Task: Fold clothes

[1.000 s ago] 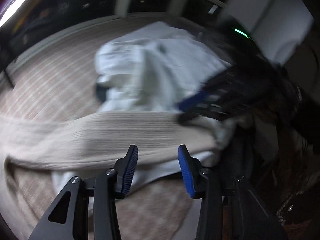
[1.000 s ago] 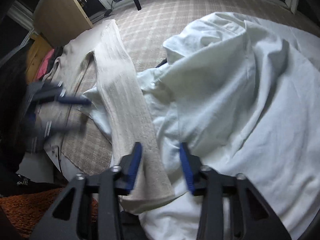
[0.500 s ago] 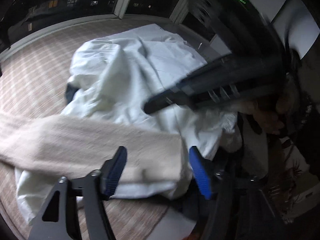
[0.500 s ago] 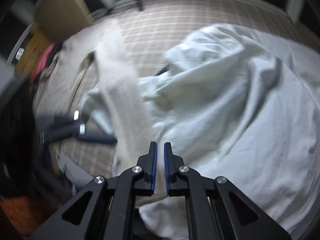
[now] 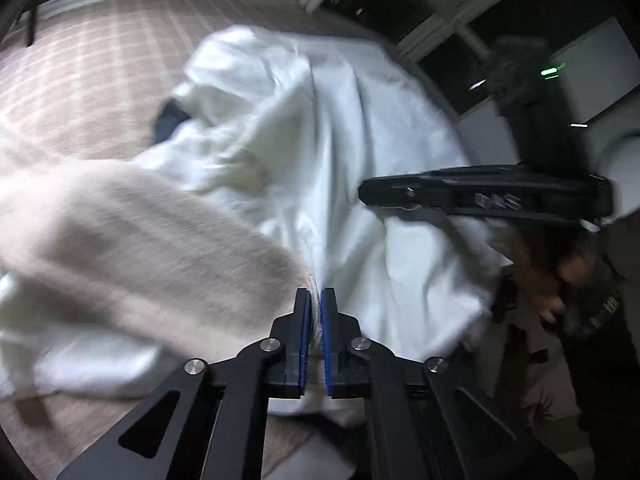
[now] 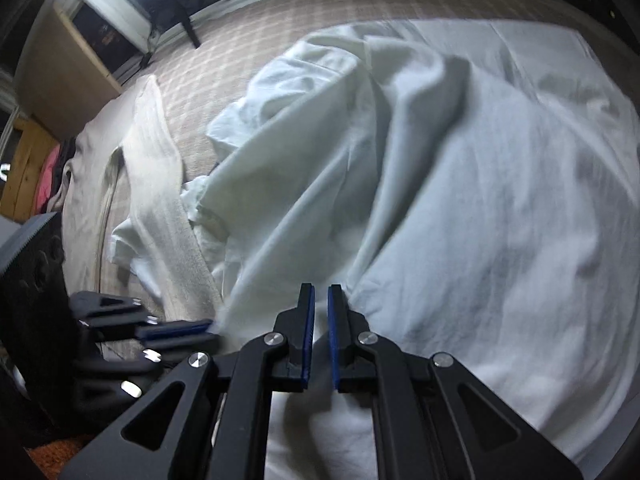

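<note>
A large crumpled white garment [image 5: 328, 152] lies on the checked carpet and fills most of the right wrist view [image 6: 440, 184]. A beige ribbed knit garment [image 5: 132, 236] lies across its near left edge, also in the right wrist view [image 6: 160, 184]. My left gripper [image 5: 316, 300] is shut on the white garment's edge, right beside the beige knit's end. My right gripper [image 6: 321, 300] is shut on the white garment's near hem. The right gripper shows from the side in the left wrist view [image 5: 480, 196]; the left gripper shows in the right wrist view [image 6: 176, 330].
The beige checked carpet [image 6: 320, 4] stretches to a white skirting board. A wooden cabinet [image 6: 60, 76] stands at the far left with pink cloth [image 6: 44, 188] beside it. A dark item [image 5: 168, 122] peeks from under the white garment. Dark windows lie beyond.
My left gripper has closed from wide open onto the white garment's edge. My right gripper, open one second ago, shut half a second ago and stays shut on the hem. Both moved along the near edge.
</note>
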